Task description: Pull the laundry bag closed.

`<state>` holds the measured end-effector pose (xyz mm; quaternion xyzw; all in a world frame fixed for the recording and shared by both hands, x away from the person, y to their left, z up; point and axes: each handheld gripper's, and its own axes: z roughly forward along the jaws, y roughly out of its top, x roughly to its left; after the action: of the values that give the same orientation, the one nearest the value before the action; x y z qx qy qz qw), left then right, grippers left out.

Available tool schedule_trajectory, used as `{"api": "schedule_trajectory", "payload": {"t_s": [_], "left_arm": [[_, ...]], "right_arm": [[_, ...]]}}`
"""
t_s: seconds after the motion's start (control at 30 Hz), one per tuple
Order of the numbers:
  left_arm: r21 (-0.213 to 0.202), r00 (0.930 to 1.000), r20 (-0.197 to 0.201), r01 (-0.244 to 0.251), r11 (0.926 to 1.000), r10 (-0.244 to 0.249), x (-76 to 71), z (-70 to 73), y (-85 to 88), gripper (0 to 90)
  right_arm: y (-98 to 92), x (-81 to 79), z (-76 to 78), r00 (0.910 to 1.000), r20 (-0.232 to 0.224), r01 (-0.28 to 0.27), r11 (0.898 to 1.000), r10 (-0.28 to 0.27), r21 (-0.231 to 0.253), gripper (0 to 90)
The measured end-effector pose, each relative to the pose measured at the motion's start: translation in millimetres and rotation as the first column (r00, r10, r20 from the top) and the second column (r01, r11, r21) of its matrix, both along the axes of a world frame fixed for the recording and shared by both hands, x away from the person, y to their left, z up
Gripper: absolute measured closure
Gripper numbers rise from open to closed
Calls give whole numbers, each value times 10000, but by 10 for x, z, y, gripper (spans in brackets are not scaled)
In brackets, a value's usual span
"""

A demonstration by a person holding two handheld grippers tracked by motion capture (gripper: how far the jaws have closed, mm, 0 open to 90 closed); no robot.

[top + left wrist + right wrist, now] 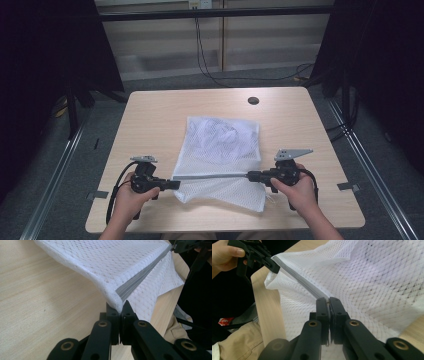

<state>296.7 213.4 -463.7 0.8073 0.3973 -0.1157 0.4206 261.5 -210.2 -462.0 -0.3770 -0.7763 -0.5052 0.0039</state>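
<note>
Near the front edge of the table (150,115), a white mesh laundry bag (222,142) lies spread out, its grey zipper (212,176) stretched taut between the left gripper (176,184), clamped on one end of it, and the right gripper (250,175), pinched tight on the other.

No text, label, brand, number or sign can be read in any of the views. A small red scrap (223,321) carries white marks, too small to make out.
</note>
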Motion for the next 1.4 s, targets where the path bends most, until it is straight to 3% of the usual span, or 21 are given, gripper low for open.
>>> {"api": "schedule_trajectory", "payload": {"t_s": [0.6, 1.4], "left_arm": [[-181, 10000, -8, -49, 9998, 49, -9, 10, 13, 884], [1, 10000, 18, 11, 10000, -11, -19, 7, 8, 884]], "right_arm": [[-87, -10, -21, 9998, -20, 177, 9998, -177, 97, 872], [-165, -28, -48, 9995, 14, 316, 9995, -316, 9, 872]]}}
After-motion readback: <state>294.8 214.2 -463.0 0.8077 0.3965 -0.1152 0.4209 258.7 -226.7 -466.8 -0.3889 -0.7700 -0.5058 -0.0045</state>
